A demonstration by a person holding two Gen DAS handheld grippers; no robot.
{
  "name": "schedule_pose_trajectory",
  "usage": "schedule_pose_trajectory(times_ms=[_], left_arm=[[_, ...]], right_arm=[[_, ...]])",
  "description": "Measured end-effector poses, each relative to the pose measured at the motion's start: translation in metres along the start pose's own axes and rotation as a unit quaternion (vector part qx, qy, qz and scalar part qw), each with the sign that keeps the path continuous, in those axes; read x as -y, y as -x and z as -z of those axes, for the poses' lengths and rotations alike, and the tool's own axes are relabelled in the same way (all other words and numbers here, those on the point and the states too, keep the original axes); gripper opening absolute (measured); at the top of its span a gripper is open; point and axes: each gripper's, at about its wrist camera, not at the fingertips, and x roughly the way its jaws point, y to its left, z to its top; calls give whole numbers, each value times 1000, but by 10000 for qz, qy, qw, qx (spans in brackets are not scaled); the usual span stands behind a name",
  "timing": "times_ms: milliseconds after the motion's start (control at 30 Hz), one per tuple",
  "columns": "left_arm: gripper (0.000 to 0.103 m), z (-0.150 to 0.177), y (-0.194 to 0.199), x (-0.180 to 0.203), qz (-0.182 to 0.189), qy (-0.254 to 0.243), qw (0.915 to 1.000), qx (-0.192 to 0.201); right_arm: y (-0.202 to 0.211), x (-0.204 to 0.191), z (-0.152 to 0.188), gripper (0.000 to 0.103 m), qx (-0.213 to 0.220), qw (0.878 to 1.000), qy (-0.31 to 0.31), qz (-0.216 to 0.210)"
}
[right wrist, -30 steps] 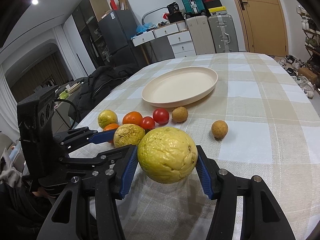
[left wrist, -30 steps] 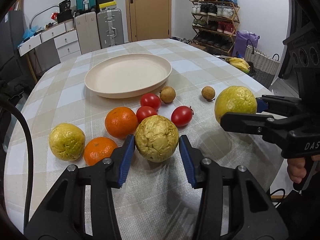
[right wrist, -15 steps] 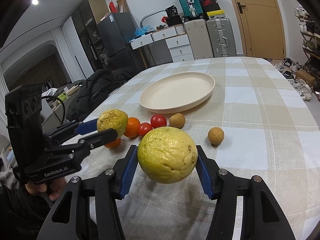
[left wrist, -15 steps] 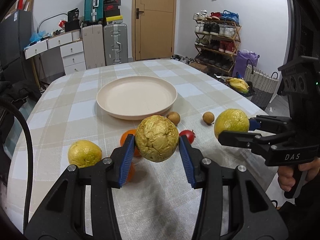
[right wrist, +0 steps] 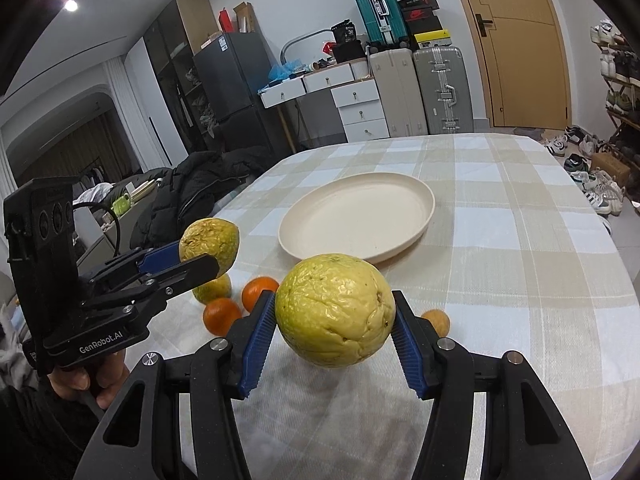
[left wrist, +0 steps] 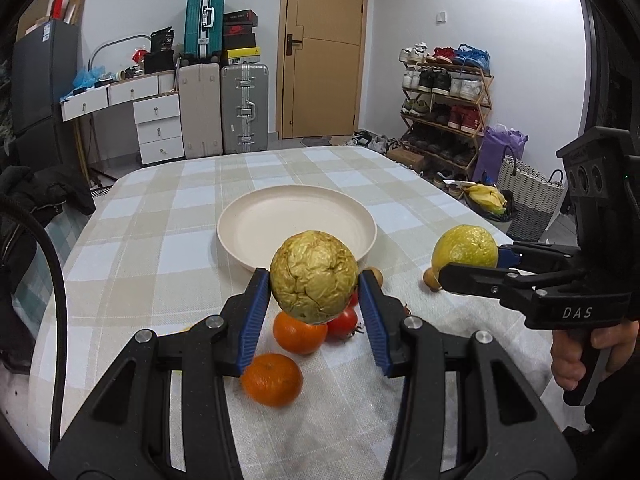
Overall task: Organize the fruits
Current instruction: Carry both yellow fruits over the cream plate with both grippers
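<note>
My left gripper [left wrist: 313, 292] is shut on a wrinkled yellow-brown fruit [left wrist: 314, 278] and holds it in the air above two oranges [left wrist: 298, 334] and a tomato [left wrist: 344, 322] on the checked tablecloth. To its right, my right gripper [left wrist: 472, 264] holds a smoother yellow-green fruit [left wrist: 466, 246]. In the right wrist view that fruit [right wrist: 336, 314] sits pressed between the blue pads of the right gripper [right wrist: 335, 312], off the cloth. The left gripper [right wrist: 192, 258] shows there at the left with its fruit [right wrist: 210, 240]. A cream plate [left wrist: 280, 220] [right wrist: 356, 216] lies beyond, with nothing on it.
On the cloth lie another yellow fruit [right wrist: 212, 290], oranges [right wrist: 222, 316] and small brown fruits [left wrist: 430, 278] [right wrist: 438, 320]. A dark jacket [right wrist: 192, 192] hangs by the table's left edge. Suitcases [left wrist: 244, 108] and a shoe rack [left wrist: 444, 100] stand beyond the table.
The left gripper has lifted its wrinkled fruit up off the table, above the oranges and tomatoes. The right gripper has risen slightly with its fruit. Both grips are unchanged.
</note>
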Motion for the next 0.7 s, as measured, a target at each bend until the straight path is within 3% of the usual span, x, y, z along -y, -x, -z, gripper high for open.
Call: schedule_pose_trajectory(times_ms=[700], left_arm=[[42, -39, -28, -18, -155, 214, 9996, 140]], right_arm=[[-19, 5, -55, 57, 129, 9997, -184, 73]])
